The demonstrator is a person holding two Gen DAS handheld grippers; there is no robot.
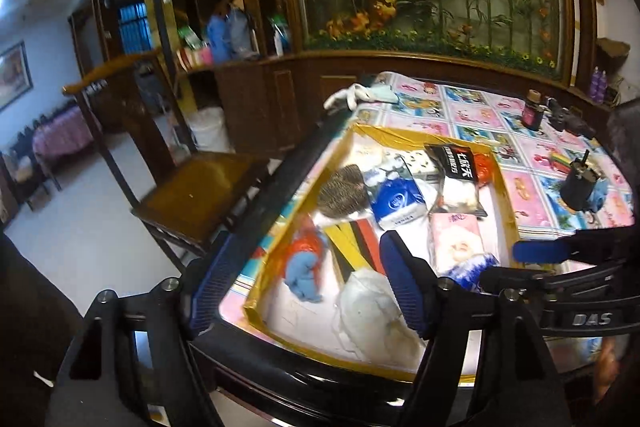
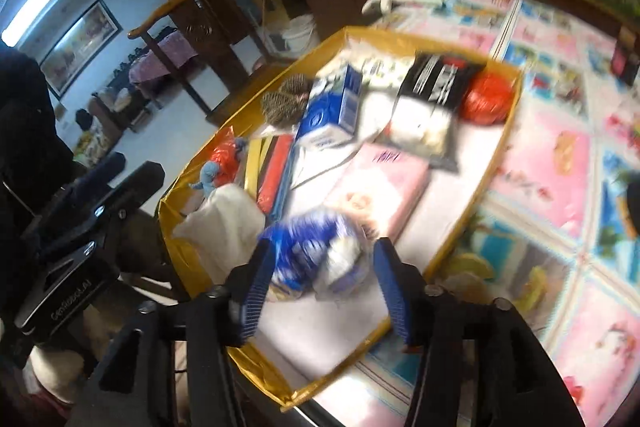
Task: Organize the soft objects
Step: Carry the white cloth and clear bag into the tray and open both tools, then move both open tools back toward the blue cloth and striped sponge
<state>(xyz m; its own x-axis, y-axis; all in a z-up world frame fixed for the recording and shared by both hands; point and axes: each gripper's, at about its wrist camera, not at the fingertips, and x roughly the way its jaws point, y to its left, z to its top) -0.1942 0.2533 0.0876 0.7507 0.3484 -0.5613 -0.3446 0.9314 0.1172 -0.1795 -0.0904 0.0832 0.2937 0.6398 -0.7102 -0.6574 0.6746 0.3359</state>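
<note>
Two grippers in play here. The right gripper [image 2: 320,291] has its blue pads spread wide, with a crinkly blue-and-white bag [image 2: 316,259] sitting loose between them, nothing clamped. It hangs over the near end of the gold-rimmed tray [image 2: 500,163]. The left gripper [image 1: 304,291] is spread wide too, holding nothing, over the tray's near corner where a white cloth bundle [image 1: 368,311] lies.

Readable writing: "DAS" on the right gripper's body in the left view, and what looks like "GenRobot.AI" on the left one in the right view. The print on the packs is too blurry to read.

Inside the tray, going further back: a pink soft pack [image 2: 380,187], a blue tissue pack [image 1: 396,203], a black-and-clear bag [image 1: 460,179], and a brown knitted thing [image 1: 344,191].
</note>
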